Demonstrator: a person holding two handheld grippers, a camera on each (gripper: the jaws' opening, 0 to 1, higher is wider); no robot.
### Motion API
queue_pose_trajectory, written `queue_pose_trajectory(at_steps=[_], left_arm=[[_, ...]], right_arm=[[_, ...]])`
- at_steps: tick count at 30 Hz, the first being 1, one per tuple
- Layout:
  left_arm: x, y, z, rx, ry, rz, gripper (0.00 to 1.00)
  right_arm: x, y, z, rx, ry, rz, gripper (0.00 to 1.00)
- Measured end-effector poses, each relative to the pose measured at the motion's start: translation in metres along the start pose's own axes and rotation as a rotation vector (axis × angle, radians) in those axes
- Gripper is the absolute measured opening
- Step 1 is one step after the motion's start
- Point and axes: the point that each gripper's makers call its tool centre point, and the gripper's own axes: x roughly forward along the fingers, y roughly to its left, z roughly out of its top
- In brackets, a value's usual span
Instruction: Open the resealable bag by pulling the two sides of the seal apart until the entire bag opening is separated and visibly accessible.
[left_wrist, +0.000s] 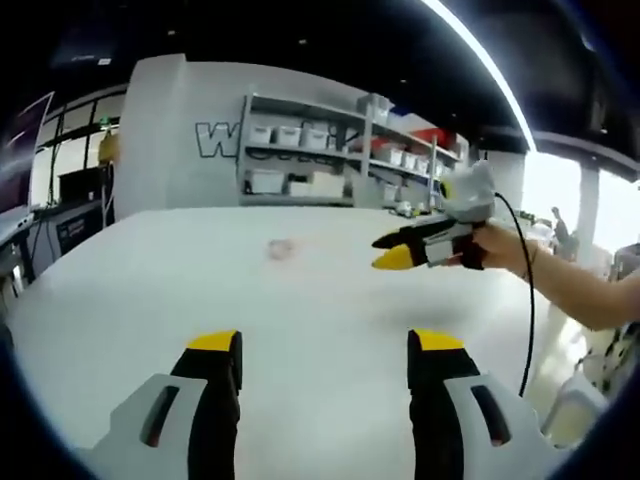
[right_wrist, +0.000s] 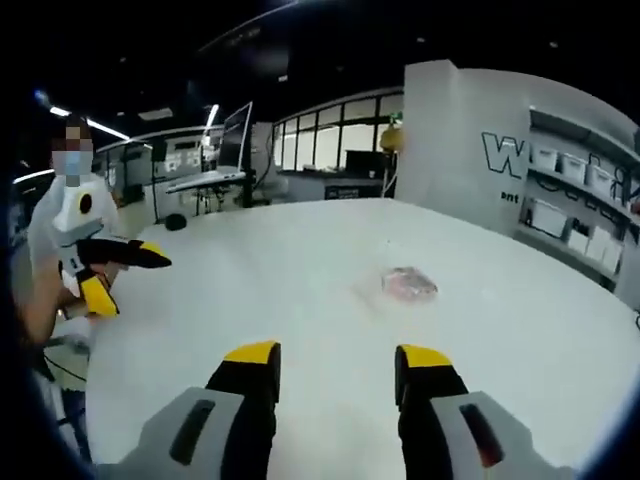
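Note:
A small clear resealable bag (left_wrist: 281, 248) with pinkish contents lies flat on the white table (left_wrist: 150, 290), well beyond my left gripper (left_wrist: 325, 345), whose yellow-tipped jaws stand open and empty. In the right gripper view the bag (right_wrist: 408, 284) lies a little ahead and right of my right gripper (right_wrist: 338, 355), also open with nothing between its jaws. A hand holds the right gripper (left_wrist: 385, 253) above the table to the right of the bag. The left gripper (right_wrist: 138, 285) hovers at the far left, jaws spread. Neither gripper touches the bag.
The white table (right_wrist: 250, 300) is wide and round-edged. Shelves with white bins (left_wrist: 340, 150) stand behind it against a wall with large lettering. A cable (left_wrist: 528, 300) hangs from the right gripper. Desks and windows (right_wrist: 330, 145) lie beyond the table. A person (right_wrist: 60, 230) stands at the left.

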Motion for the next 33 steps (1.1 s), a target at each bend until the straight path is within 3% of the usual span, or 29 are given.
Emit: queue_pose_trajectory(at_steps=[8,12,21,33], left_arm=[[0.01,0.004,-0.021,0.075,0.082,0.014,0.74],[0.007,0.002,-0.014,0.024,0.049,-0.002,0.74],[0.002,0.003,0.005,0.031,0.01,0.004,0.75],[-0.005,0.01,0.016,0.014,-0.022,0.023,0.75]], right_arm=[[-0.018,0.012,-0.007,0.002,0.003,-0.008,0.52],[-0.028,0.013,-0.007,0.004,-0.009,-0.02,0.55],[-0.047,0.012,-0.015,0.021,-0.009,-0.049,0.62],[-0.065,0.014,-0.025,0.07,-0.015,-0.081,0.77]])
